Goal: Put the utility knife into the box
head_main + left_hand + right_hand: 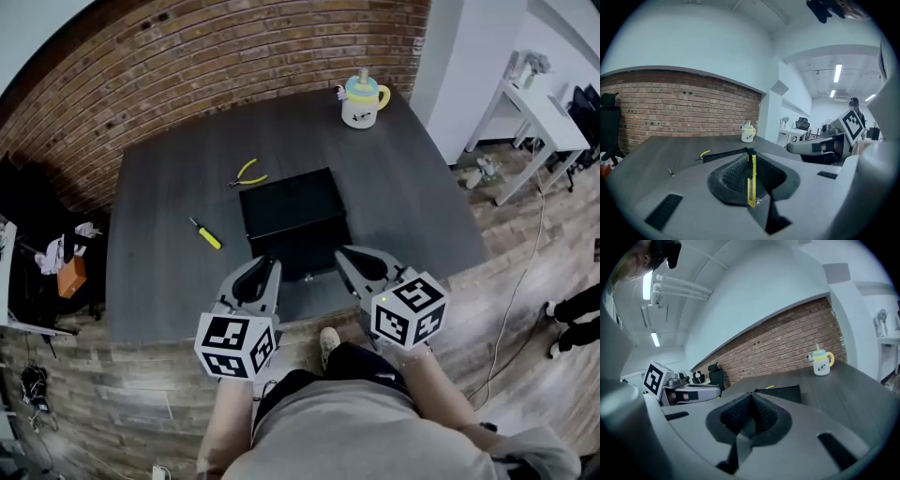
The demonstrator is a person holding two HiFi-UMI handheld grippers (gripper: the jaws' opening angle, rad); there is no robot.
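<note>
Left gripper (751, 151) has the utility knife (751, 183) pinched between its jaws. In the left gripper view it's a thin yellow strip standing on edge right down the middle of the pads, with a dark end up at the jaw tips. The jaws are closed tight onto it, with no gap I can see on either side.

The black box (291, 214) sits in the middle of the dark table (159, 187). From the head view my left gripper (265, 267) is near the box's near-left corner, tips pointing at it. So the knife is just short of the box, not in it yet. In the left gripper view the box (723, 155) shows as a dark edge just past the jaw tips.

Right gripper (751, 397) is pinched together too, but with nothing in it — just pad against pad. In the head view it (349, 255) sits at the box's near-right corner, close beside the left one.

Other stuff on the table:
- Yellow-handled pliers (248, 174) lie just off the box's far-left corner.
- A yellow screwdriver (205, 233) lies off to the left of the box.
- A lidded cup (364, 99) stands way at the far end, well apart from everything.
</note>
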